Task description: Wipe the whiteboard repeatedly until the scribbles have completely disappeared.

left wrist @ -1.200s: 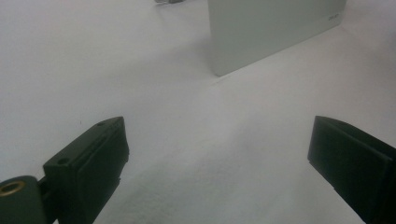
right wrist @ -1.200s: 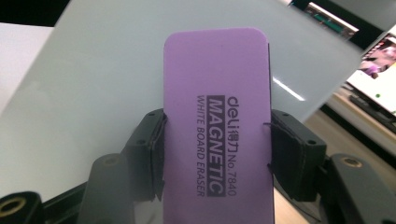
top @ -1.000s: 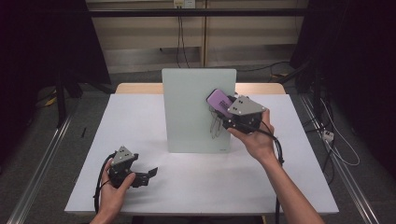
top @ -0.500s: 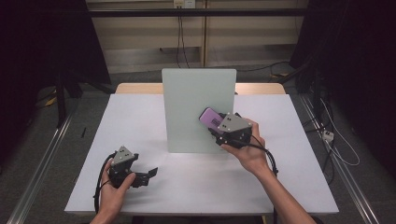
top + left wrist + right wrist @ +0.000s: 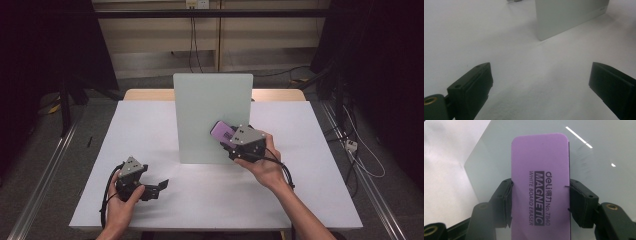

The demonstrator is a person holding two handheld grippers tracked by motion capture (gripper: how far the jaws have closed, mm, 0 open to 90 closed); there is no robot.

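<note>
A pale green-white board (image 5: 212, 117) stands upright at the middle of the white table (image 5: 150, 125). My right gripper (image 5: 231, 140) is shut on a purple magnetic whiteboard eraser (image 5: 222, 133) and holds it against the board's lower right face. In the right gripper view the eraser (image 5: 540, 187) sits between both jaws, flat on the board (image 5: 599, 150). My left gripper (image 5: 157, 189) rests low on the table's front left, open, with nothing between its jaws. In the left gripper view its jaws (image 5: 541, 90) stand wide apart over bare table, the board's (image 5: 569, 15) lower corner ahead.
The table's front edge lies just below both hands. A wooden strip (image 5: 280, 94) shows behind the board at the table's far edge. Cables (image 5: 360, 155) and metal rails (image 5: 45, 170) run along the floor on either side.
My right gripper has slid the eraser down and to the left across the board's face, from its upper right toward its lower right. The left gripper has stayed put.
</note>
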